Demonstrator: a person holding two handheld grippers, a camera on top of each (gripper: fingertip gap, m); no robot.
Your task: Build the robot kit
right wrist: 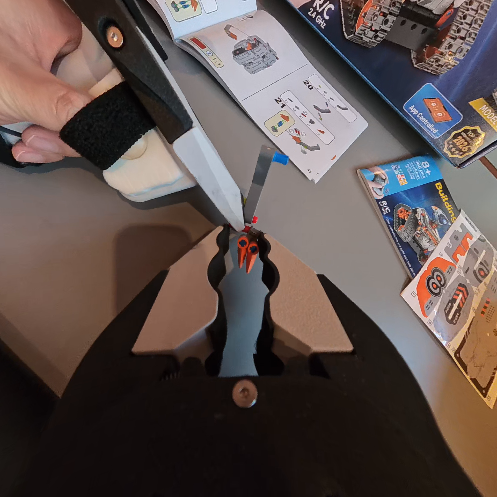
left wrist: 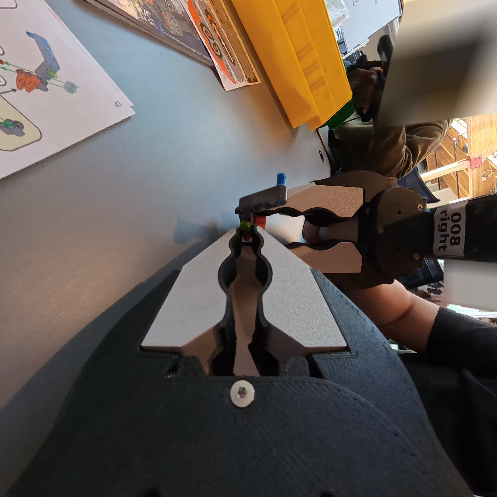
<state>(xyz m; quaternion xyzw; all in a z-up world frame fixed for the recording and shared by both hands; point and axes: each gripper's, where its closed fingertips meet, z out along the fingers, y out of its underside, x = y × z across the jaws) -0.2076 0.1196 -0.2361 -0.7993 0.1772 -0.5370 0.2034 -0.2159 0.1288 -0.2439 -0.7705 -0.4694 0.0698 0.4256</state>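
Grey worktop (right wrist: 309, 220) carries an open instruction booklet (right wrist: 271, 88) at 12 o'clock. Both grippers pinch one small brick assembly (right wrist: 254, 188): left gripper (left wrist: 247, 231) fingers narrow on its red pin end, right gripper (right wrist: 244, 234) fingers narrow beside the orange claws (right wrist: 247, 251).

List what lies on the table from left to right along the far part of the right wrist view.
Hand holding the left claw → open instruction booklet → blue pin on the grey beam → small blue leaflet → sticker sheet; the blue box lies behind, far right.

Printed matter, wording withheld: numbered instruction booklet (right wrist: 269, 88); to its right, lettered blue box (right wrist: 403, 67), leaflet (right wrist: 408, 204), sticker sheet (right wrist: 457, 309).
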